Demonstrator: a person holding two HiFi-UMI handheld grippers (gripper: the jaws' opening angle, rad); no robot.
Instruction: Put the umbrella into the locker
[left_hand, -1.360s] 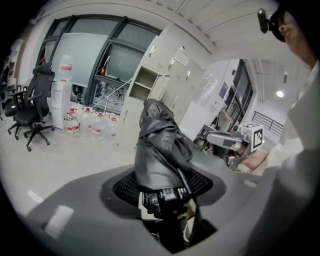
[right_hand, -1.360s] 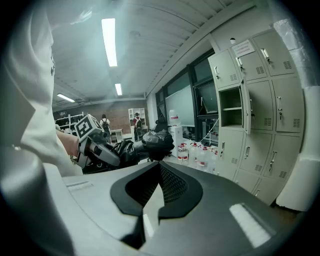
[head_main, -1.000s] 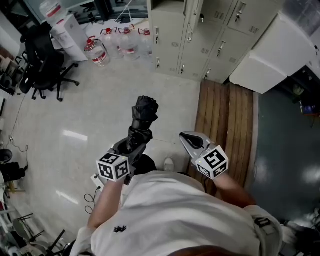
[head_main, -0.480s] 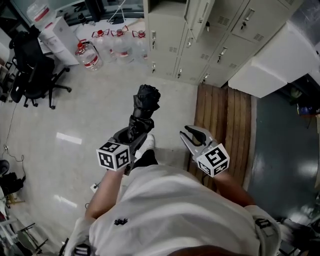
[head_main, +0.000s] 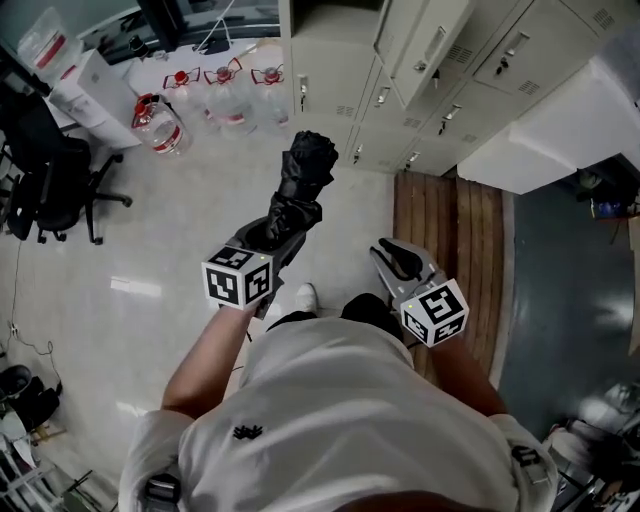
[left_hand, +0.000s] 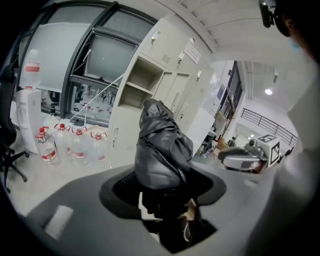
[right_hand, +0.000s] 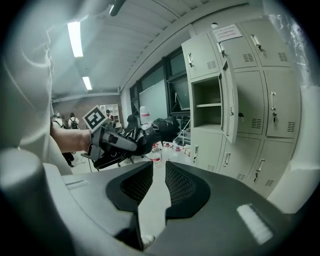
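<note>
A folded black umbrella (head_main: 300, 190) sticks up and forward out of my left gripper (head_main: 275, 232), which is shut on its lower part. In the left gripper view the umbrella (left_hand: 162, 150) fills the gap between the jaws of that gripper (left_hand: 165, 187) and points toward the open locker compartment (left_hand: 140, 85). The beige locker bank has one open compartment (head_main: 330, 20) with its door (head_main: 420, 45) swung out to the right. My right gripper (head_main: 398, 262) rides to the right. Its jaws (right_hand: 159, 170) stand almost together, with nothing between them. It sees the umbrella (right_hand: 150, 131) and the open compartment (right_hand: 206, 107).
Several large water bottles (head_main: 225, 85) stand on the floor left of the lockers. A black office chair (head_main: 50, 170) is at the far left. A wooden platform (head_main: 450, 230) lies before the right lockers, beside a white box (head_main: 550, 120). The person's shoe (head_main: 305, 297) shows below the grippers.
Both grippers have moved forward toward the lockers with the person's steps. The umbrella's tip is now nearer the open compartment. The grip on the umbrella is unchanged.
</note>
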